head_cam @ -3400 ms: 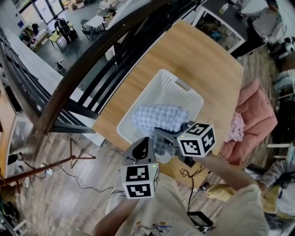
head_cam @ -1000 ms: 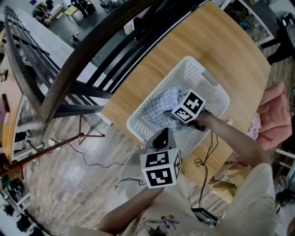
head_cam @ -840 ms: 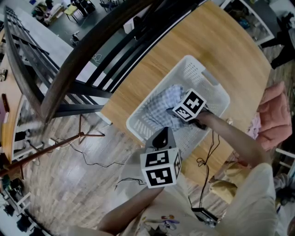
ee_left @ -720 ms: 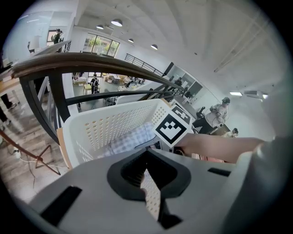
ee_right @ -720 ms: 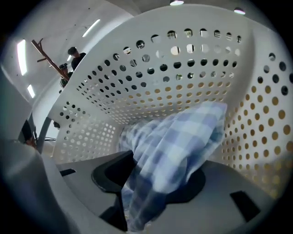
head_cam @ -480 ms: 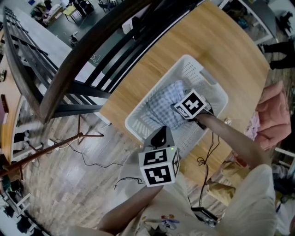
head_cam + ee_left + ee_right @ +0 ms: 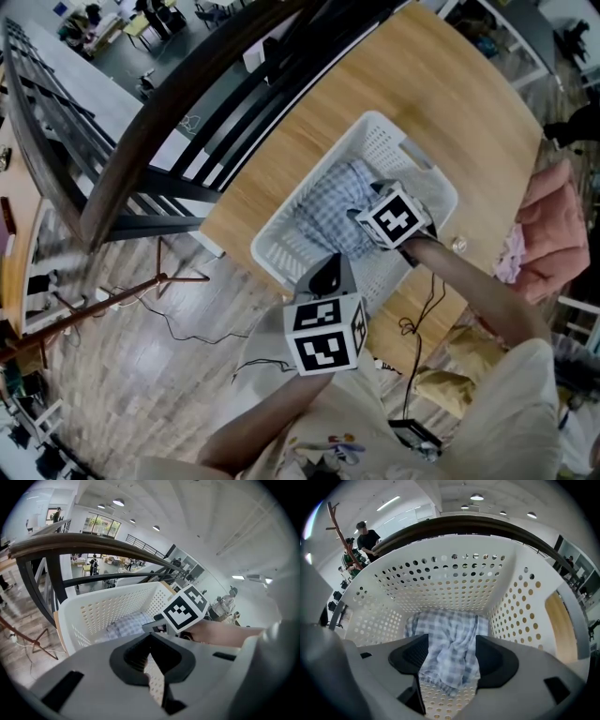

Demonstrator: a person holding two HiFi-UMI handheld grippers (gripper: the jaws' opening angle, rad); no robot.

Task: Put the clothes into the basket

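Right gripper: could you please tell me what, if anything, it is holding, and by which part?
Nothing. The right gripper has its jaws opening; the cloth lies between them in the basket, not pinched.

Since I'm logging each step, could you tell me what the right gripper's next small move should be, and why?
Probably lift the right gripper straight up out of the basket: its fingers are opening, and the checked cloth between them already lies on the basket floor.
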